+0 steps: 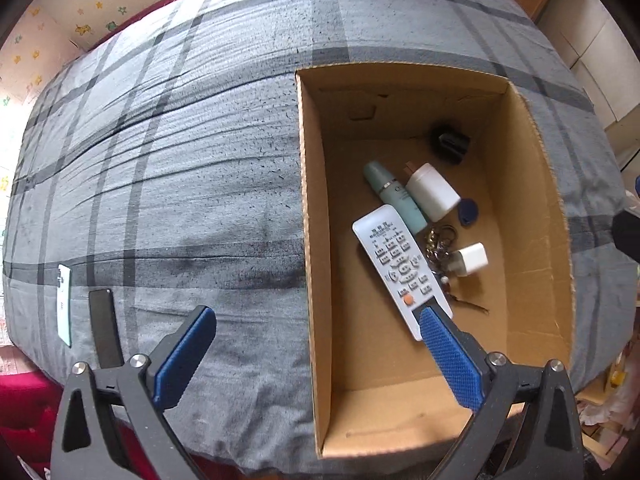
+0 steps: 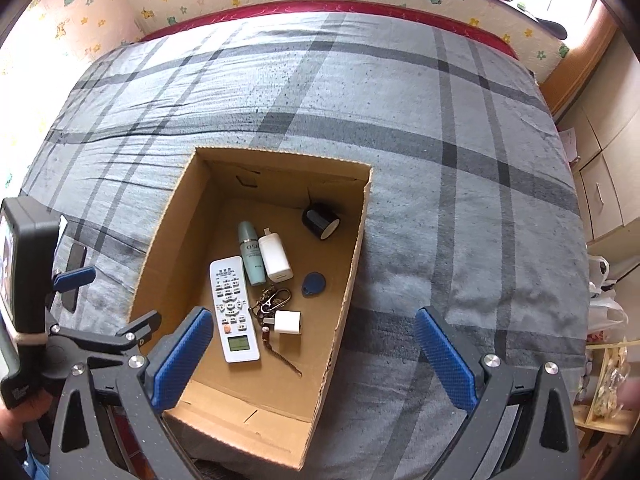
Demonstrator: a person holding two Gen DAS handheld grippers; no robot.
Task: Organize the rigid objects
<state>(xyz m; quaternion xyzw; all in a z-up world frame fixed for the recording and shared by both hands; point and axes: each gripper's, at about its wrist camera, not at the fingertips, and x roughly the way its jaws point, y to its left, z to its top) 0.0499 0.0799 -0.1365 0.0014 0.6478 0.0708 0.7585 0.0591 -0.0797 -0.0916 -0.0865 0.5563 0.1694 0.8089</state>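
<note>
An open cardboard box [image 1: 316, 208] [image 2: 352, 272] lies on a grey plaid bed. Inside lie a white remote [image 1: 396, 264] [image 2: 234, 308], a teal bottle [image 1: 394, 194] [image 2: 250, 254], a white bottle [image 1: 434, 190] [image 2: 275, 258], a blue key fob [image 1: 468, 210] [image 2: 313, 284], a key bunch [image 1: 438, 242] [image 2: 272, 302], a white charger cube [image 1: 472, 260] [image 2: 288, 322] and a black round object [image 1: 450, 142] [image 2: 320, 220]. My left gripper [image 1: 316, 320] is open, hovering over the box's left wall. My right gripper [image 2: 314, 322] is open and empty above the box's near end.
On the bedcover left of the box lie a black phone [image 1: 105, 334] [image 2: 74, 276] and a white flat item [image 1: 64, 304]. The left gripper [image 2: 108, 304] shows in the right wrist view. Patterned wallpaper stands behind the bed; cabinets and bags [image 2: 604, 304] are at the right.
</note>
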